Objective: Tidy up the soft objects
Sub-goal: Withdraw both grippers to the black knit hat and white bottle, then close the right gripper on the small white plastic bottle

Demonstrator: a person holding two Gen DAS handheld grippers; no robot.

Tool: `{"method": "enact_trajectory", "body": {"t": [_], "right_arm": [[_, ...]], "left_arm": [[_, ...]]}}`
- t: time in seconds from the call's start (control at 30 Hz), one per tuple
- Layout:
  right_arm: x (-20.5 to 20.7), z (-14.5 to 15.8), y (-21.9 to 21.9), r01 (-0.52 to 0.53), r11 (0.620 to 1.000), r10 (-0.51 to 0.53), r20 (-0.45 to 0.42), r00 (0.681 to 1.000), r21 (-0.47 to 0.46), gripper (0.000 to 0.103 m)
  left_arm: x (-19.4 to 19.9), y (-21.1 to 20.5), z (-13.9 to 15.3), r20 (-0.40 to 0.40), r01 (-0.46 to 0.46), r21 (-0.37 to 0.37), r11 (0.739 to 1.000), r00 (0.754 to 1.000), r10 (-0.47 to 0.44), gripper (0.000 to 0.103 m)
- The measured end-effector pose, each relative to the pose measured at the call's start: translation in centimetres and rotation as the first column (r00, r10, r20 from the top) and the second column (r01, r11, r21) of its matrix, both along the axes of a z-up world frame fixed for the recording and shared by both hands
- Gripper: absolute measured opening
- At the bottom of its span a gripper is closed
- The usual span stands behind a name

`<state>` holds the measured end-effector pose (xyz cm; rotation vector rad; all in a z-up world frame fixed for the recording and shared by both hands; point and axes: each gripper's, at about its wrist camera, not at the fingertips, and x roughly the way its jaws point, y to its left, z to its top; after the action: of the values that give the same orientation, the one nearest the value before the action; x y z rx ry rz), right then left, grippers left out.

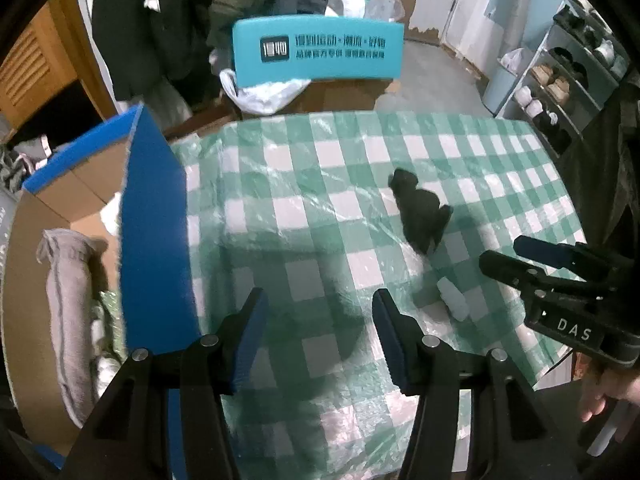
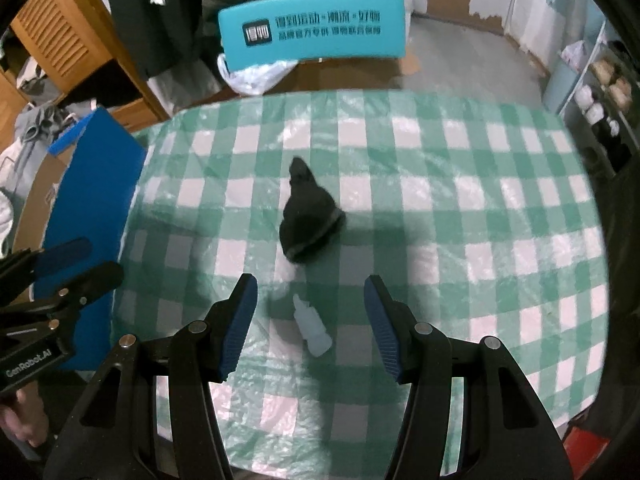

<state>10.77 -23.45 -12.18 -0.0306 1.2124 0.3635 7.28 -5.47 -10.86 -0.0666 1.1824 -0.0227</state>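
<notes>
A dark sock point(image 2: 308, 216) lies crumpled on the bench point(image 2: 460, 184), near the middle of the right wrist frame: nearly black, narrow and bunched at its far end, broadening to a rounded near end with a faint paler band along the edge. In the left wrist view the sock point(image 1: 418, 210) sits right of centre and looks blurrier. Just below it in both frames lies a small pale translucent bottle point(image 2: 313, 330) on its side, apart from the sock. The bench wears a green-and-white checked cloth under clear plastic. The right hand-held gripper point(image 2: 310, 326) stands moderately wide with nothing between its blue pads; the bottle shows in the gap beyond them, whether touched or not cannot be told. The left hand-held gripper point(image 1: 320, 338) is likewise apart and empty, over bare cloth. Only the left view looks into the blue-flapped cardboard box point(image 1: 154, 216) at the left edge, where a grey rolled cloth point(image 1: 66, 300) rests inside; the right view shows just the box's blue flap. A teal sign point(image 2: 314, 28) with dark lettering stands beyond the bench's far edge at the top of both frames.
</notes>
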Motion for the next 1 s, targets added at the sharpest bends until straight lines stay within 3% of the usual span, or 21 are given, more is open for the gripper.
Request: {"method": "enact_trajectory", "body": {"t": [0.3,0.9,1.0], "right_arm": [[-0.1,-3.5,0.1,-0.016,0.999,0.013,-0.076,0.997,-0.036,0.056],[-0.7,-7.3,2.1,-0.098,0.988,0.085,-0.107,0.991,-0.116,0.056],[-0.8,-7.5,2.2,-0.105,0.987,0.092,-0.102,0.99,-0.126,0.048]], "left_arm": [[0.3,-0.9,-2.6,-0.06,0.012,0.012,1.0,0.998,-0.011,0.067],[0.5,-1.5,-5.6,-0.122,0.028,0.034,0.999,0.992,-0.024,0.067],[0.6,-1.7,-5.6,-0.121,0.029,0.031,0.999,0.992,-0.025,0.067]]}}
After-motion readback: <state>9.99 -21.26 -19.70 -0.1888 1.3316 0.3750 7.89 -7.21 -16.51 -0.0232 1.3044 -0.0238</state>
